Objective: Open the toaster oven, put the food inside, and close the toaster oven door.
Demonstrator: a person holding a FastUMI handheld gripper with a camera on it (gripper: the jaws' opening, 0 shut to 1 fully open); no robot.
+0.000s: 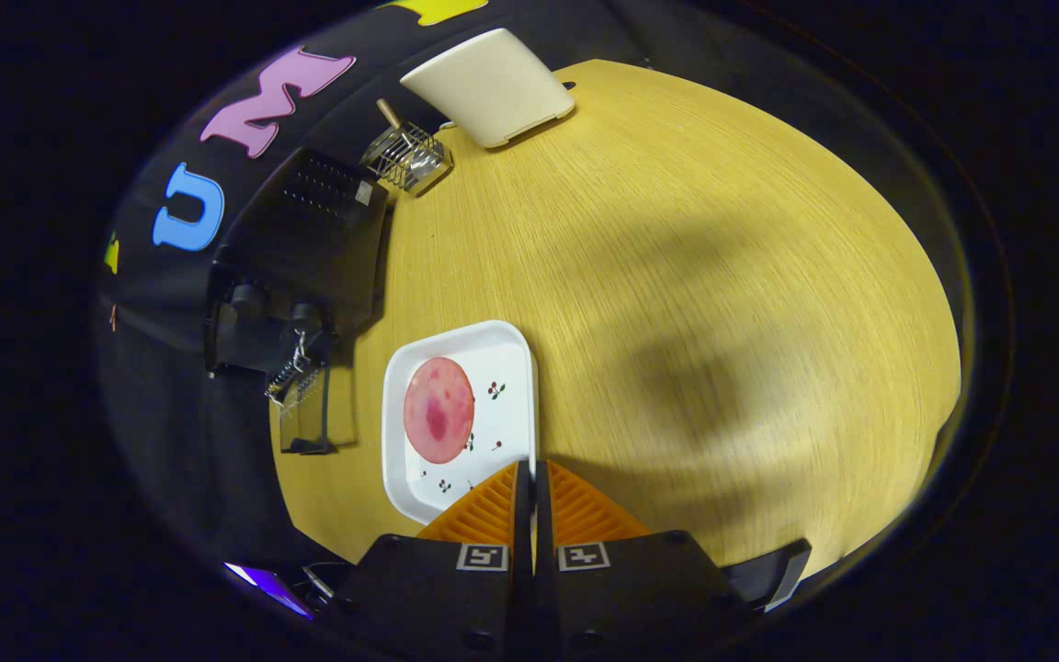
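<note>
A black toaster oven (pixel 309 248) stands on the wooden table (pixel 677 276), off to the left of my fingers, with its glass door (pixel 304 414) folded down open toward the plate. A round pink slice of meat (pixel 438 409) lies on a white square plate (pixel 502 359) just ahead and left of the fingertips. My gripper (pixel 531 469) hovers over the plate's near right rim. Its orange fingers (pixel 483 515) are pressed together with nothing between them.
A wire rack with a wooden handle (pixel 405 156) sits on the table beyond the oven. A cream rectangular board (pixel 493 87) leans at the table's far edge. Bare tabletop stretches to the right of the plate, crossed by shadows.
</note>
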